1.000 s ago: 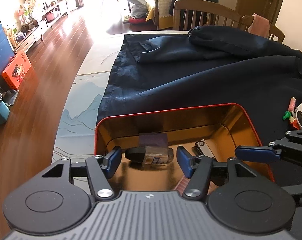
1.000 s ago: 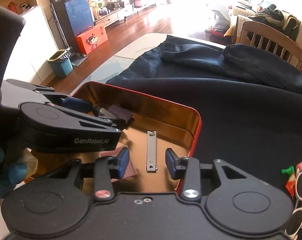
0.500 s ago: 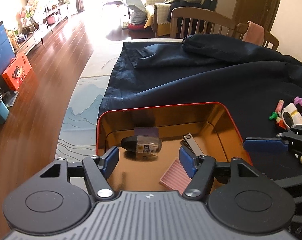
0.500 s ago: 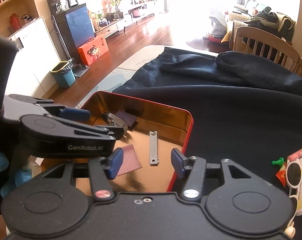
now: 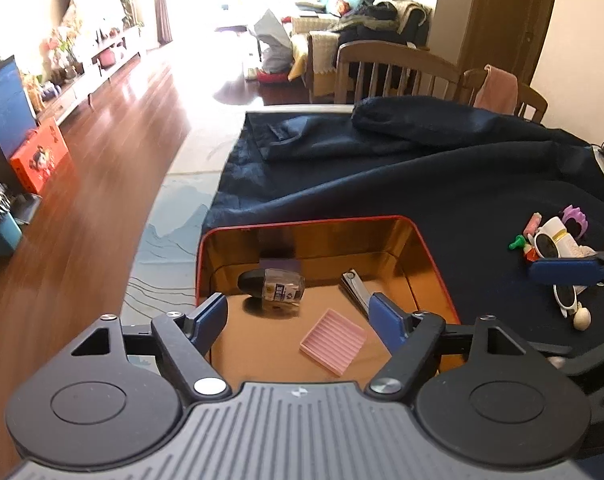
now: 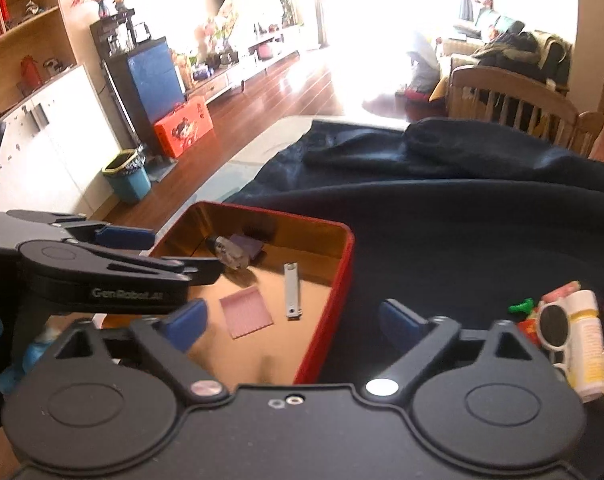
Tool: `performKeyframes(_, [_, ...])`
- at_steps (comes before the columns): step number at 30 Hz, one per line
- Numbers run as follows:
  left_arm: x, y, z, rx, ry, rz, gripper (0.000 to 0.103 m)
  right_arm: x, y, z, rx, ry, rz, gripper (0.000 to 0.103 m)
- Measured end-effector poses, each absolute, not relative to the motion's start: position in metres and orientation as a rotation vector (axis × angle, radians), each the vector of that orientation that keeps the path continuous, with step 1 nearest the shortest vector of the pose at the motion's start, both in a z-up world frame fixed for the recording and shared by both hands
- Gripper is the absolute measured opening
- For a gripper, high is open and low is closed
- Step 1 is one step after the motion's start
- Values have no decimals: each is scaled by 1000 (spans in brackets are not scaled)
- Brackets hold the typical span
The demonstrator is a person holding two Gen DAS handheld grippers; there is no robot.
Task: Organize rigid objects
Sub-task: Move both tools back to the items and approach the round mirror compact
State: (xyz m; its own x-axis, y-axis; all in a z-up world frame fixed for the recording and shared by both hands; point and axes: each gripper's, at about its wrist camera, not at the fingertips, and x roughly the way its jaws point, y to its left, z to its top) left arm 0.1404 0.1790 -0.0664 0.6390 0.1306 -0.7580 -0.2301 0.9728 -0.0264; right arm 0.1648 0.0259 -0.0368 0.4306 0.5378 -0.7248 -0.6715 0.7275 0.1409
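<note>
On the dark-cloth surface [image 5: 442, 184] sits a red tin [image 5: 430, 248] holding a bottle [image 5: 275, 286] lying at 11 o'clock, a nail clipper [image 5: 354, 286] at 2 o'clock and a pink card [image 5: 334, 340] near the middle, none touching. Both tongs hover above it with nothing between them: the left tongs [image 5: 299, 316] have just been spreading, and the right tongs [image 6: 291, 320] have just been opening wide. Small clutter [image 5: 554, 236] lies at 3 o'clock, apart from the tin.
</note>
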Motion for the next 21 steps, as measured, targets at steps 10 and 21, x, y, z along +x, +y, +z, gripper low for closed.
performKeyframes(10, [130,139,-43,-103,783,179,81,156,-25,-12,-127,755,758,102])
performKeyframes(21, [138,76,-36,-116,763,105,81,170,-118,-15,-117,760,648,103])
